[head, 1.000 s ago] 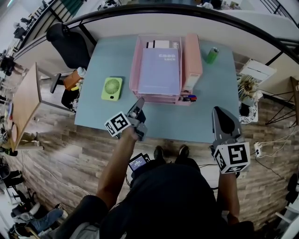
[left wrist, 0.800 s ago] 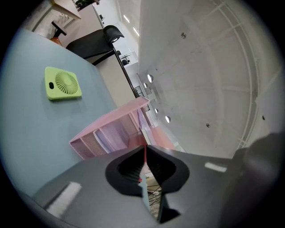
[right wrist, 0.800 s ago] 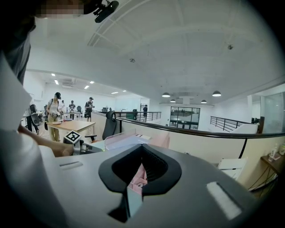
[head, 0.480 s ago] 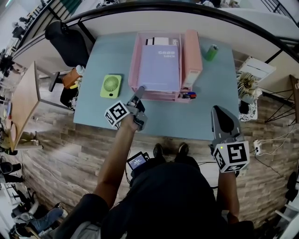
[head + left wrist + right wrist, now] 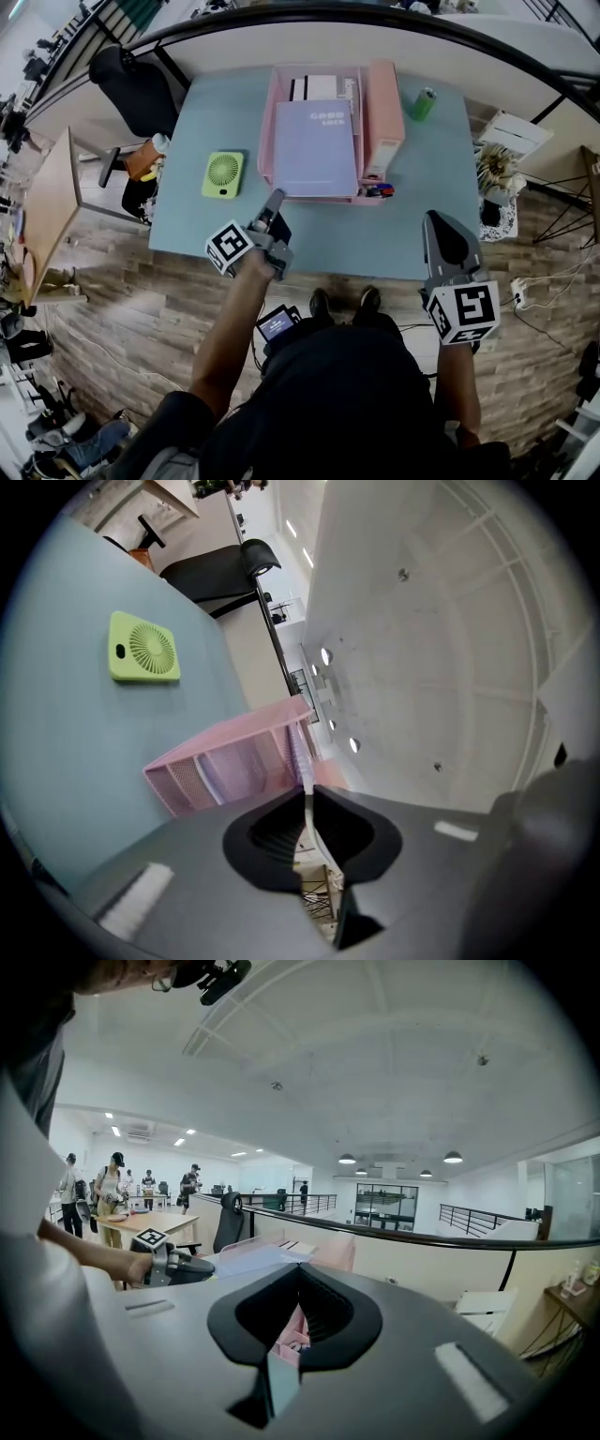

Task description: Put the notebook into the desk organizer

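Observation:
The lavender notebook (image 5: pixel 316 148) lies flat in the top tray of the pink desk organizer (image 5: pixel 266 131) at the back of the table. My left gripper (image 5: pixel 274 201) hovers just short of the tray's front edge, pointing at it. Its jaws have just been closing; they now stand together with nothing between them. In the left gripper view the gripper (image 5: pixel 307 794) faces the organizer's corner (image 5: pixel 234 752). My right gripper (image 5: pixel 439 232) hangs shut and empty at the table's front right edge, apart from everything; the right gripper view shows this gripper (image 5: pixel 298 1269) and the notebook (image 5: pixel 253 1258).
A green mini fan (image 5: pixel 224 175) lies left of the organizer and a green can (image 5: pixel 426 103) stands to its right. Pens (image 5: pixel 380 194) stick out at the organizer's front right. A black chair (image 5: pixel 131 80) stands off the pale blue table (image 5: pixel 375 234) to the left.
Half a second ago the left gripper's tip reached the front edge of the tray at the notebook; it has since drawn back toward me. The right gripper has stayed put.

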`<move>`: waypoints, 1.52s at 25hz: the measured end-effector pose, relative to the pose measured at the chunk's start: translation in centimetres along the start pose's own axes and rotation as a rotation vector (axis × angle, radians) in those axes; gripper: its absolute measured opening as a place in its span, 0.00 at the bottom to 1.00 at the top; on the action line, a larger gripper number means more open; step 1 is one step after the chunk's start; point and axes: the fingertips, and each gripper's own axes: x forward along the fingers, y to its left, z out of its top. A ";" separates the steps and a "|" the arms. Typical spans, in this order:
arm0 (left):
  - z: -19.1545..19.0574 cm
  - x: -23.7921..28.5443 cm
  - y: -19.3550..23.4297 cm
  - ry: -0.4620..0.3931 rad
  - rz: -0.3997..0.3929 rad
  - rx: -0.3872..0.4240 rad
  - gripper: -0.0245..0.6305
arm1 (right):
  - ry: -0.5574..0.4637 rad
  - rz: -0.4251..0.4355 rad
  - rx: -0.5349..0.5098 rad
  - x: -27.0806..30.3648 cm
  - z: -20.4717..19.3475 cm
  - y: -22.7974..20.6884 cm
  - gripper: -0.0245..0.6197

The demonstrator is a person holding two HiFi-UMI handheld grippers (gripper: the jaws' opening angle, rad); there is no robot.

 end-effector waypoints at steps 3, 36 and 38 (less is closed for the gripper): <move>-1.2 -1.9 0.4 0.011 0.012 -0.035 0.17 | 0.004 0.012 0.001 0.6 -0.2 0.4 0.04; -2.1 -0.6 -0.5 0.307 -0.178 0.009 0.39 | 0.030 0.029 0.017 1.6 -1.5 0.8 0.04; -1.7 0.6 -0.3 0.307 -0.189 0.016 0.45 | 0.033 0.030 0.016 1.6 -1.5 0.8 0.04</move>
